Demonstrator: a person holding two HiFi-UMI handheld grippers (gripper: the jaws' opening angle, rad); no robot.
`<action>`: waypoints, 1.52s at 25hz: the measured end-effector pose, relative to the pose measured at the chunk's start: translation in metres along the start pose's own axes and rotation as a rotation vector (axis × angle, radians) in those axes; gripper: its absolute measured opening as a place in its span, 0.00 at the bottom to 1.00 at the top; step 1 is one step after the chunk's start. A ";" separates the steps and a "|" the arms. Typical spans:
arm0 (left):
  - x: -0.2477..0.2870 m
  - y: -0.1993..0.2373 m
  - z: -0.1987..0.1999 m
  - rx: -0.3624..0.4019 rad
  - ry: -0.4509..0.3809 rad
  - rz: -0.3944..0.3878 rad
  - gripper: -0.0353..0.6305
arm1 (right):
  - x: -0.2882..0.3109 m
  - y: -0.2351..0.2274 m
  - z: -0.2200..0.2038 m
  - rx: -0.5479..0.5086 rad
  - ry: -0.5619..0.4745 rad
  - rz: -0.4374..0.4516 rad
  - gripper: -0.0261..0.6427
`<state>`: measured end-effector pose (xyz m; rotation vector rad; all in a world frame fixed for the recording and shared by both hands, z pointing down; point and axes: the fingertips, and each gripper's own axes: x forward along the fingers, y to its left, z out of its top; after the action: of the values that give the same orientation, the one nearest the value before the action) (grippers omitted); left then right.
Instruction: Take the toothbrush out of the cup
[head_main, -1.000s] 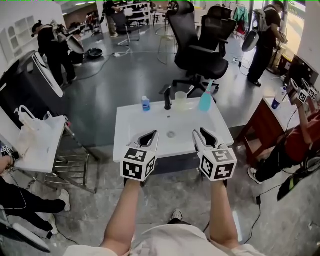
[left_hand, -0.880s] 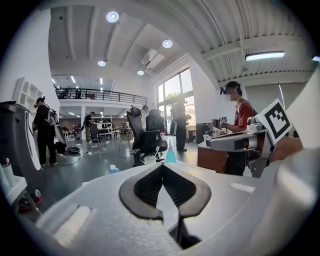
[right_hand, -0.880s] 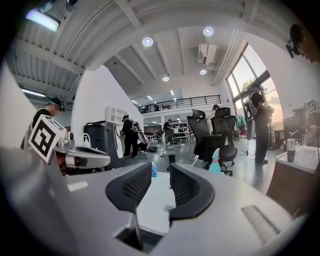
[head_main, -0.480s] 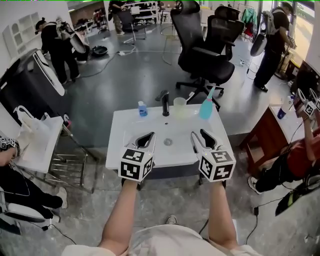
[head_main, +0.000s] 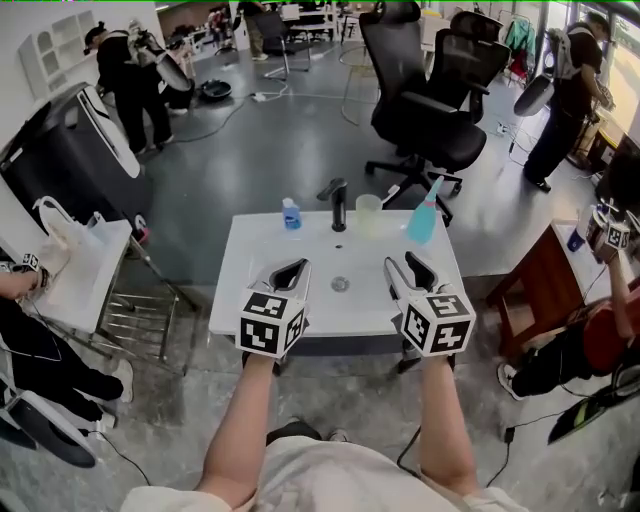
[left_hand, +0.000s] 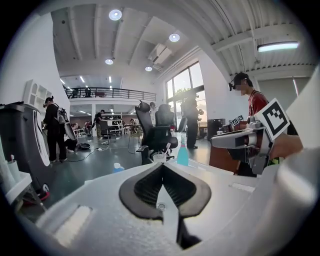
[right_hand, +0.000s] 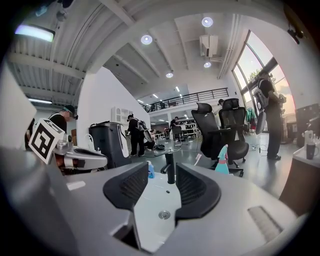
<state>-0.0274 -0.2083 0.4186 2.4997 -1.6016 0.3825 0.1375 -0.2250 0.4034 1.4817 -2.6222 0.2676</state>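
A pale translucent cup (head_main: 368, 212) stands at the back of the white sink top (head_main: 258, 262), just right of the black faucet (head_main: 338, 205). A white toothbrush (left_hand: 167, 149) leans out of the cup (left_hand: 159, 157) to the right; its handle (right_hand: 198, 159) shows past my right jaw. My left gripper (head_main: 292, 270) hovers over the sink's front left, shut and empty (left_hand: 162, 167). My right gripper (head_main: 410, 268) hovers over the front right, its jaws opening with nothing between them (right_hand: 162, 170). Both grippers are well short of the cup.
A teal spray bottle (head_main: 424, 215) stands right of the cup and a small blue bottle (head_main: 291, 213) left of the faucet. Black office chairs (head_main: 430, 100) stand behind the sink, a rack with a white bag (head_main: 80, 265) at left, a brown desk (head_main: 540, 285) at right. People stand around.
The sink has come a little closer and both grippers now reach slightly further over its front edge. The cup and toothbrush have not moved.
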 end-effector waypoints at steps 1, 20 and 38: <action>0.002 0.000 0.001 0.001 -0.001 0.001 0.06 | 0.002 -0.002 0.000 0.003 0.000 0.001 0.28; 0.090 0.031 0.026 0.007 -0.020 -0.037 0.06 | 0.071 -0.058 0.010 0.027 0.009 -0.040 0.29; 0.188 0.112 0.053 0.002 -0.013 -0.067 0.06 | 0.186 -0.114 0.002 0.111 0.069 -0.124 0.29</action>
<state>-0.0477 -0.4324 0.4214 2.5548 -1.5181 0.3610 0.1396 -0.4391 0.4474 1.6304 -2.4869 0.4505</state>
